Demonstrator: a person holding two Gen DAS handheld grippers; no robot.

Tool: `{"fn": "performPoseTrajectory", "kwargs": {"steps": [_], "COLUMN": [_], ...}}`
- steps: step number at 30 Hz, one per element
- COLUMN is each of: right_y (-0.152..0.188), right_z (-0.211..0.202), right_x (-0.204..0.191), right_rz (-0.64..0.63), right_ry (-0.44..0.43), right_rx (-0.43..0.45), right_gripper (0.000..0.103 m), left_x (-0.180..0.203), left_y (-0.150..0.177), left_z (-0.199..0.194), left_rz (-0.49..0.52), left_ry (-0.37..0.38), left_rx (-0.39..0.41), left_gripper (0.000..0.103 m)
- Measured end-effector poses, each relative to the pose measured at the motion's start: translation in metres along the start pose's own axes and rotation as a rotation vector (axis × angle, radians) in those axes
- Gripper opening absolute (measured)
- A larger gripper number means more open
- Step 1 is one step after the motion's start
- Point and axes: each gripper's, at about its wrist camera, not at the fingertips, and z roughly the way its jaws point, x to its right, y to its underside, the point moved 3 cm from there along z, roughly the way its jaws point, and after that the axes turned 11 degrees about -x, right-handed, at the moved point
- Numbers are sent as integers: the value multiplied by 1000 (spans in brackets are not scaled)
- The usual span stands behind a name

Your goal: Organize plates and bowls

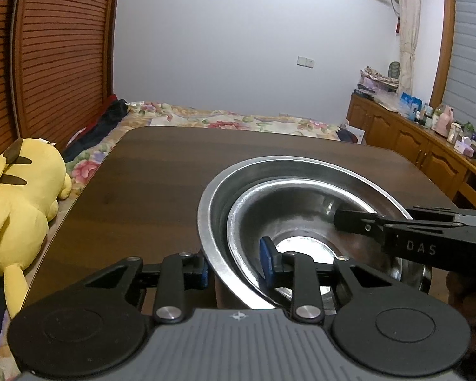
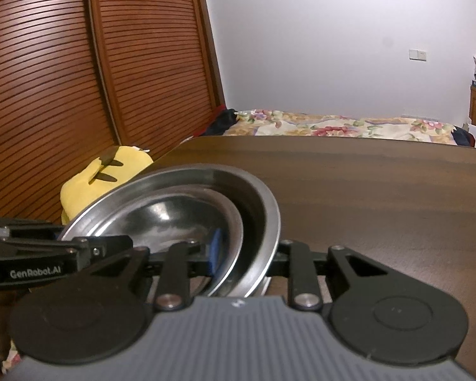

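Your left gripper (image 1: 234,270) straddles the near rims of the nested steel bowls: one blue pad outside the outer bowl (image 1: 206,219), the other inside the inner bowl (image 1: 301,219), jaws spread and not yet clamped. Your right gripper (image 2: 244,257) brackets the same rims on the opposite side, equally released. The stack sits on the table (image 1: 142,174), at 1 o'clock from your left jaws, 11 o'clock from your right, both about equally near.
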Motion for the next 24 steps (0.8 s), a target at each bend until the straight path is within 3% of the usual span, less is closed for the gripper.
{"fn": "performPoseTrajectory", "kwargs": {"steps": [2,4,6,8,11,17,22,24], "right_y": [1,1,0,-2,-6,-10,-8,-7], "right_z": [-1,-4,-5,-9,-16,-35,-57,-67], "right_x": [0,1,2,2,2,5,7,9], "right_rz": [0,0,4,-4,-17,-39,-54,-50], "right_ry": [1,3,15,34,53,75,76,70], "right_rx": [-6,0,3,31,66,117,145,155], "right_gripper": [29,35,48,69,75,90,103,103], "left_x": [1,2,2,3,5,10,22,26], "left_y": [2,2,0,-3,-7,-13,-18,-19], "left_z": [-2,-4,-6,-10,-16,-33,-44,-47], "left_rz": [-3,-2,-3,0,7,7,33,37], "left_ry": [-8,-7,-8,-16,-32,-61,-83,-82], "left_rx": [5,10,19,36,57,96,112,119], "left_gripper": [55,57,64,77,89,103,103,103]}}
